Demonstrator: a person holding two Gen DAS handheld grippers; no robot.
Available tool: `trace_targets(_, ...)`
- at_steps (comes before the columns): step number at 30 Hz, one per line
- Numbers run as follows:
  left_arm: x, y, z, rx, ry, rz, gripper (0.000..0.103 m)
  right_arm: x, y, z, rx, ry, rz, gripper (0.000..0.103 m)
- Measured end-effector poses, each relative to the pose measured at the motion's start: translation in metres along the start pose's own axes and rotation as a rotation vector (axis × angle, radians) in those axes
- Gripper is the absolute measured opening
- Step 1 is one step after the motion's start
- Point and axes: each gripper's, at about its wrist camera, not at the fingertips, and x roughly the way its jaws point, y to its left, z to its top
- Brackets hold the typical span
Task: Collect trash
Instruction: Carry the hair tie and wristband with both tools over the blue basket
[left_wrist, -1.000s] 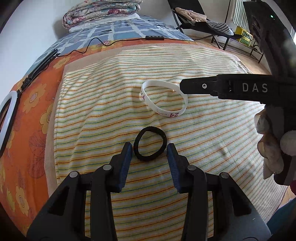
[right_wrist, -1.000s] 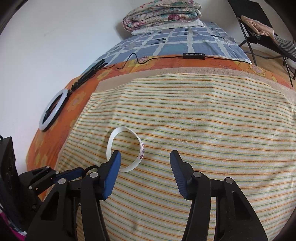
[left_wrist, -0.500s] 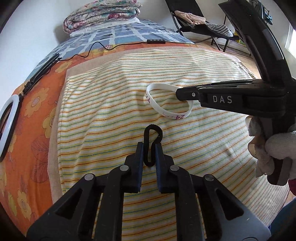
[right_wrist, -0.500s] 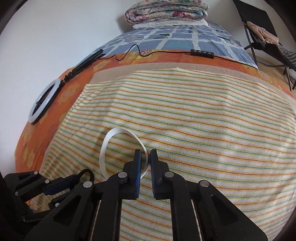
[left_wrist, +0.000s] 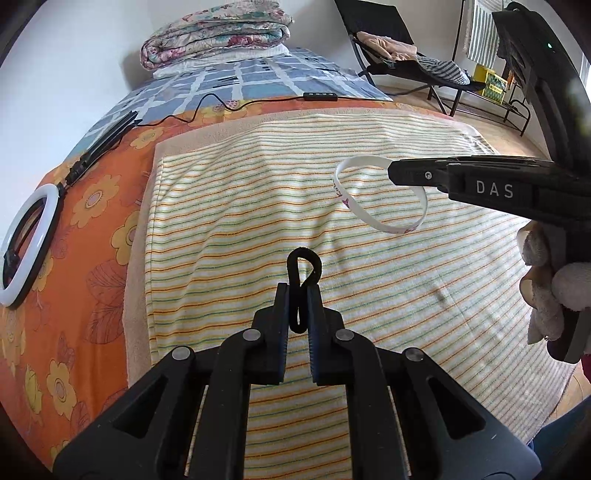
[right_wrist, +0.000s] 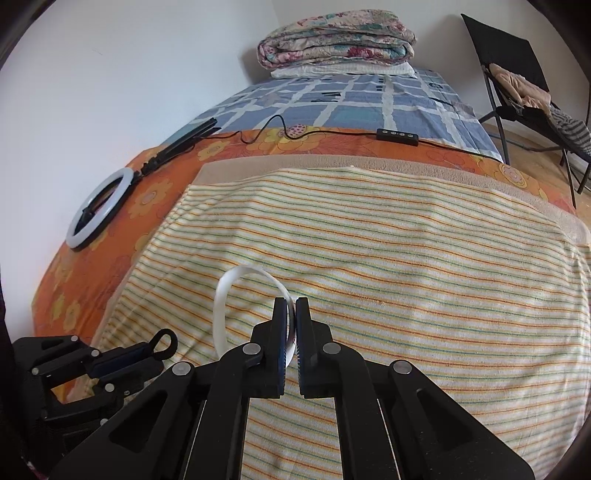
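While the black hair tie (left_wrist: 303, 280), pinched flat, stands between the closed left tongs (left_wrist: 298, 291), the white wristband (right_wrist: 236, 306) hangs clamped by its rim in the closed right tongs (right_wrist: 291, 306); both are held over the striped towel (left_wrist: 258, 206) on the bed (left_wrist: 92, 206).

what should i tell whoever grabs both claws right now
Left claw: shut on the black hair tie, squeezed flat between the pads, over the striped towel.
Right claw: shut on the white wristband; its loop hangs free to the left.
Done: both items gripped.
Left: carry both to the trash; no bin is in view.
The ring light and cable remote lie on the bed.
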Motion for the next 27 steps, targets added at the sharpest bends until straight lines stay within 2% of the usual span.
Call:
trace_targets(11,-0.061,-0.028,-0.015,0.02,-0.034,-0.008,0.007,-0.068,0.015,-0.019,-0.062,-0.041,-0.01,0.003)
trace_targets(27,-0.143,-0.091,-0.074,0.062,-0.043,-0.039,0.007,-0.173,0.028,-0.101,-0.118,-0.063,0.029,0.003)
